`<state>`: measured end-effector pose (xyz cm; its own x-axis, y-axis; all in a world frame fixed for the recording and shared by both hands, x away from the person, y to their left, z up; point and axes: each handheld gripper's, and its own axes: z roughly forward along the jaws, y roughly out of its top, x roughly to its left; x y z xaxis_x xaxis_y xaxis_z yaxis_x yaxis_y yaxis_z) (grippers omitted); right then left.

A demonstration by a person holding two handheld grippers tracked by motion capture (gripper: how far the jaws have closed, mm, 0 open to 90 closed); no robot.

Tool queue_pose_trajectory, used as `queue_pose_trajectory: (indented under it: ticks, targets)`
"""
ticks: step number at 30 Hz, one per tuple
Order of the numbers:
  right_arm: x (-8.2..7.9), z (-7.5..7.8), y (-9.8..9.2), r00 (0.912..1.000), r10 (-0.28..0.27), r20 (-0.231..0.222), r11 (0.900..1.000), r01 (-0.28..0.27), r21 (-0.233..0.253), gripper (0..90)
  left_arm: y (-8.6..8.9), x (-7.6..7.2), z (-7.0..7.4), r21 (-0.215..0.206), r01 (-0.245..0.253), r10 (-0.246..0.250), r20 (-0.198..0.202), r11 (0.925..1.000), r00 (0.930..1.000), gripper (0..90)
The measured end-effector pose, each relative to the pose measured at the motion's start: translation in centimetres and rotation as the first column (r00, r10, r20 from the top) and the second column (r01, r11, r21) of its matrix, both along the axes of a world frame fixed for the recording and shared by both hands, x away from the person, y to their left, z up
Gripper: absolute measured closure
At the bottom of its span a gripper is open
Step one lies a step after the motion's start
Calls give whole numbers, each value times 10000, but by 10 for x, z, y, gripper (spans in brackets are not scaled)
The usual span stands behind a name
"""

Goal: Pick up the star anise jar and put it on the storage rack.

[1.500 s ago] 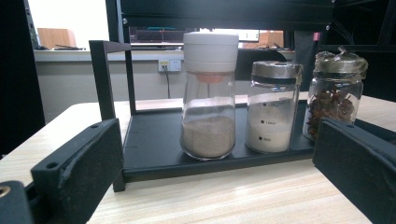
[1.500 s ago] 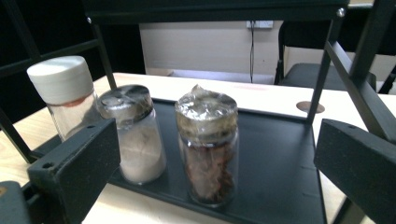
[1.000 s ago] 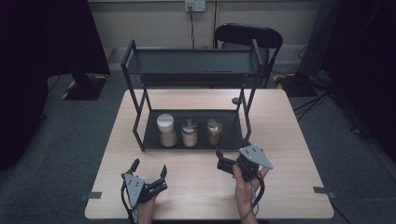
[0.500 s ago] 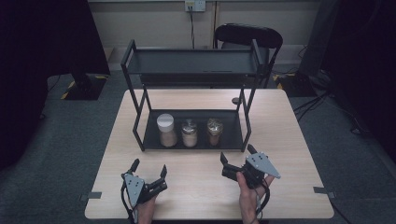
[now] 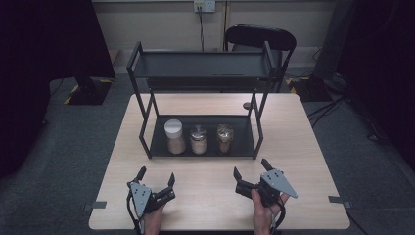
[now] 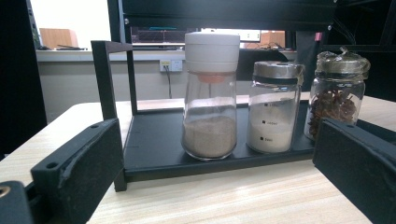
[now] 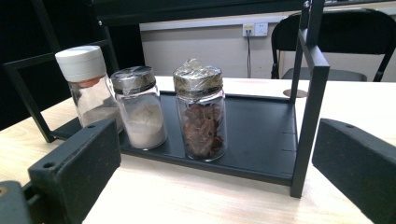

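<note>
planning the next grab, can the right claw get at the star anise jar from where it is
Probably yes. The right claw is open and faces the star anise jar, which stands nearest it on the rack's lower shelf. The front is open; only the corner post stands off to one side.

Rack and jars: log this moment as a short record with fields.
rack: black two-tier frame on the wooden table
lower tray: three jars in a row, upright
white-capped jar: tan powder, at the left in the high view
middle jar: white powder, metal lid
star anise jar: film-covered lid
left tongs: open, holding nothing, near table edge
right tongs: open, holding nothing, short of the rack
</note>
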<state>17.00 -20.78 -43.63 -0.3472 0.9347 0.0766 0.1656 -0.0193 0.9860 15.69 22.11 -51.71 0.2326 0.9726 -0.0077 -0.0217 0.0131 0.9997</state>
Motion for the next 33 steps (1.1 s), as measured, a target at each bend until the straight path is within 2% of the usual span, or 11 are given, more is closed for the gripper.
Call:
queue_pose_trajectory:
  ticks: [3, 8, 21, 26, 28, 33]
  targets:
    - [-2, -4, 1, 10000, -36, 35, 9999, 36, -128, 5, 0, 0, 0, 2, -2, 2, 0, 10000, 10000, 12]
    - [-4, -14, -2, 10000, -8, -81, 9999, 9, 152, 4, 0, 0, 0, 0, -1, 1, -1, 10000, 10000, 12]
    - [-3, -35, 6, 9994, -206, -268, 9998, 204, -89, 4, 0, 0, 0, -1, -10, 10, 20, 10000, 10000, 12]
    - [-1, -39, 7, 9988, -237, -422, 9996, 230, -165, 4, 0, -1, 0, 3, -37, 37, 31, 10000, 10000, 12]
    - [-1, -41, 7, 9982, -291, -517, 9996, 290, -23, 9, -1, -1, 0, 2, -34, 34, 28, 10000, 10000, 12]
    - [-1, -42, 9, 9986, -293, -449, 9995, 288, -122, 6, -1, -1, 0, 0, -47, 47, 29, 10000, 10000, 12]
